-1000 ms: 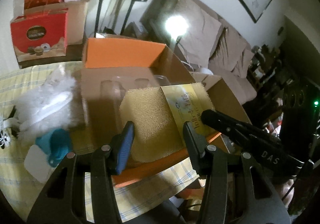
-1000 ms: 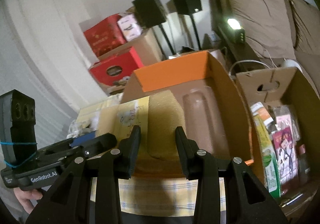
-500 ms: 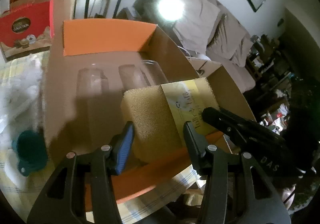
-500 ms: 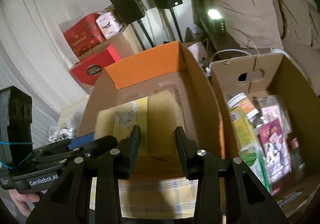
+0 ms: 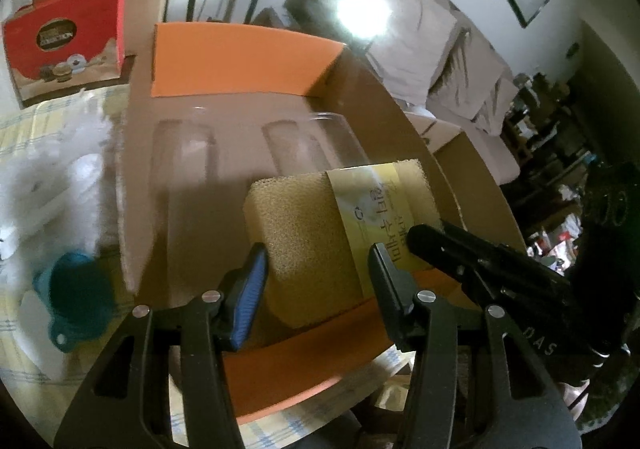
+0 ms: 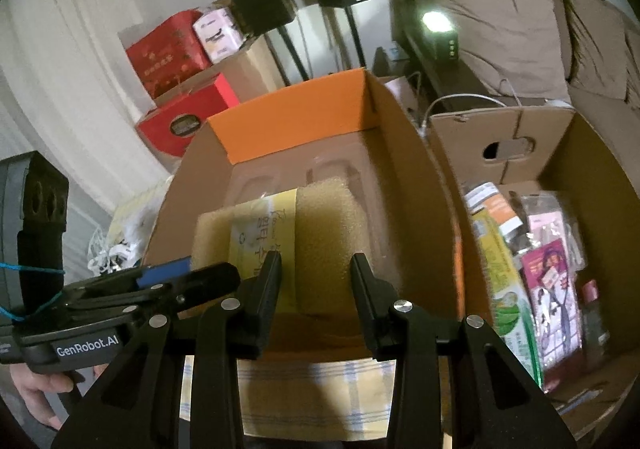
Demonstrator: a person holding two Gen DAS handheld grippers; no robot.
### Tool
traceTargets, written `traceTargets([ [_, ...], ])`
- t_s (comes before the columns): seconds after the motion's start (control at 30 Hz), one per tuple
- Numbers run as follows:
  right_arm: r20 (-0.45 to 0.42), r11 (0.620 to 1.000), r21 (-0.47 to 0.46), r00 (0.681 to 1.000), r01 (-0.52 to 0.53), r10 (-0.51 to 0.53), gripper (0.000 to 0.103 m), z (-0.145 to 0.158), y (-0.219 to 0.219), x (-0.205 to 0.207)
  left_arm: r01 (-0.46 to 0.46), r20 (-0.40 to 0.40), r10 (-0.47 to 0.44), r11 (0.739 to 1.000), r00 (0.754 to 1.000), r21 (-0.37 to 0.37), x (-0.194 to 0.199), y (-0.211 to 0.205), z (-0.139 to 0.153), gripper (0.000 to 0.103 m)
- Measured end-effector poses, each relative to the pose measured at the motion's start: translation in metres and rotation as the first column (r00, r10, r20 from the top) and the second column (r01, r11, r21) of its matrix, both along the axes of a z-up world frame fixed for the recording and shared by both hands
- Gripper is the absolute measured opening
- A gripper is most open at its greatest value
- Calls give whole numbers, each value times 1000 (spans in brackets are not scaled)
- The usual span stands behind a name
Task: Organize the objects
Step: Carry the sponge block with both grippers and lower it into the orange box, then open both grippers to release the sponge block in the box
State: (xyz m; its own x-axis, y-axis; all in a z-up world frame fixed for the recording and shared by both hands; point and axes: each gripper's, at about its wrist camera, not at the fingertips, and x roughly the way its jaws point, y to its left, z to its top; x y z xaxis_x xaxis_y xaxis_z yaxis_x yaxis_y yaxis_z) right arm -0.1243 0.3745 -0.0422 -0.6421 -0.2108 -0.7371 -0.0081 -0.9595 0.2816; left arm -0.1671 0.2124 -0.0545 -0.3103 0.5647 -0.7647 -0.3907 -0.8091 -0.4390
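A yellow sponge (image 5: 304,233) with a pale paper band is held over the inside of a cardboard box with orange flaps (image 5: 240,61). My left gripper (image 5: 318,253) is shut on the sponge's left part, its blue pad against the sponge's edge. My right gripper (image 6: 316,259) is shut on the sponge's (image 6: 332,225) right part, beside the band. Each gripper shows in the other's view: the right one (image 5: 420,237) at the band, the left one (image 6: 208,273) at the sponge's left end. A clear moulded plastic tray (image 6: 332,173) lies on the box's (image 6: 296,121) floor.
A second open cardboard box (image 6: 560,153) full of packets stands right of the orange one. A white fluffy item (image 5: 60,177) and a teal scoop (image 5: 76,289) lie on the checked cloth (image 6: 320,393) to the left. Red gift boxes (image 5: 64,37), speakers (image 6: 260,1) and a sofa (image 6: 500,9) are behind.
Both grippers have sunk with the sponge, which now hangs lower inside the orange-flapped box. The grips look the same.
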Motion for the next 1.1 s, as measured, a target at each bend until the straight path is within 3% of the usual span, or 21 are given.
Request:
traceTargets([
  [0.4, -10, 999, 14, 999, -45, 45, 37, 6, -20, -3, -26, 17, 25, 999, 1000, 28, -5, -19, -1, 48],
  [0.6, 16, 998, -16, 998, -62, 63, 38, -4, -20, -11, -32, 13, 32, 999, 999, -3, -7, -18, -3, 47],
  [0.73, 52, 996, -73, 997, -46, 50, 40, -13, -9, -16, -13, 3, 13, 999, 1000, -36, -5, -9, -3, 56],
  [0.87, 64, 995, -95, 997, -40, 46, 43, -15, -4, -13, 2, 9, -2, 1000, 1000, 8, 0, -8, 3, 70],
  [1.1, 1, 997, -74, 1000, -28, 29, 53, 6, -4, 1, -3, -16, 4, 997, 1000, 80, 3, -19, 28, 79],
])
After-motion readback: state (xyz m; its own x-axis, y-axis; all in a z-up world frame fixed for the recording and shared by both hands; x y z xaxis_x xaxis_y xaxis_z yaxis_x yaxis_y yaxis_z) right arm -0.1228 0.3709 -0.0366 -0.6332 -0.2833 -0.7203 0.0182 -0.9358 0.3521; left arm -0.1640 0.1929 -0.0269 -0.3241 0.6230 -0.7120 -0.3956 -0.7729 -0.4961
